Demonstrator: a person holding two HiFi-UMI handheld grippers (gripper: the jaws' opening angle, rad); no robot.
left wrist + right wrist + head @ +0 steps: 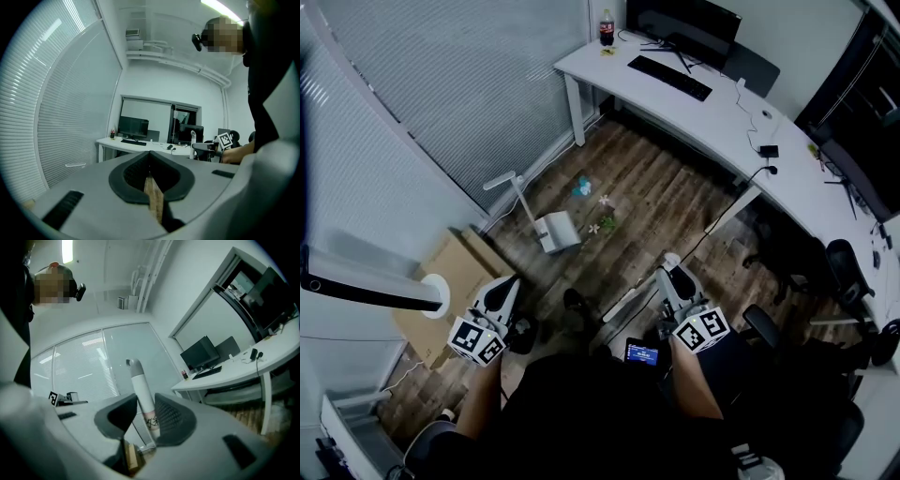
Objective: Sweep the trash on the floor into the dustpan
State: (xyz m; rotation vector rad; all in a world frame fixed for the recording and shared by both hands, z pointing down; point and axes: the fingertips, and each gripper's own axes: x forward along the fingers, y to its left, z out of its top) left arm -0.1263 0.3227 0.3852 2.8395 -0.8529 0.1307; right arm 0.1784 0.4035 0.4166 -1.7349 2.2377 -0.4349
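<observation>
A white dustpan (557,231) with an upright handle (515,187) stands on the wood floor near the blinds. Scraps of trash lie just to its right: a blue piece (582,186) and small white and green bits (603,221). My right gripper (673,274) is shut on a white broom handle (141,389) with a grey tip, which stands up between the jaws (143,409). In the head view that handle (628,300) slants down to the left. My left gripper (503,292) hangs near the cardboard box, its jaws (150,161) shut with nothing in them.
A long white desk (712,112) with monitor, keyboard and a cola bottle (607,28) runs along the back and right. Black office chairs (848,272) stand at the right. A cardboard box (455,281) lies against the blinds at the left.
</observation>
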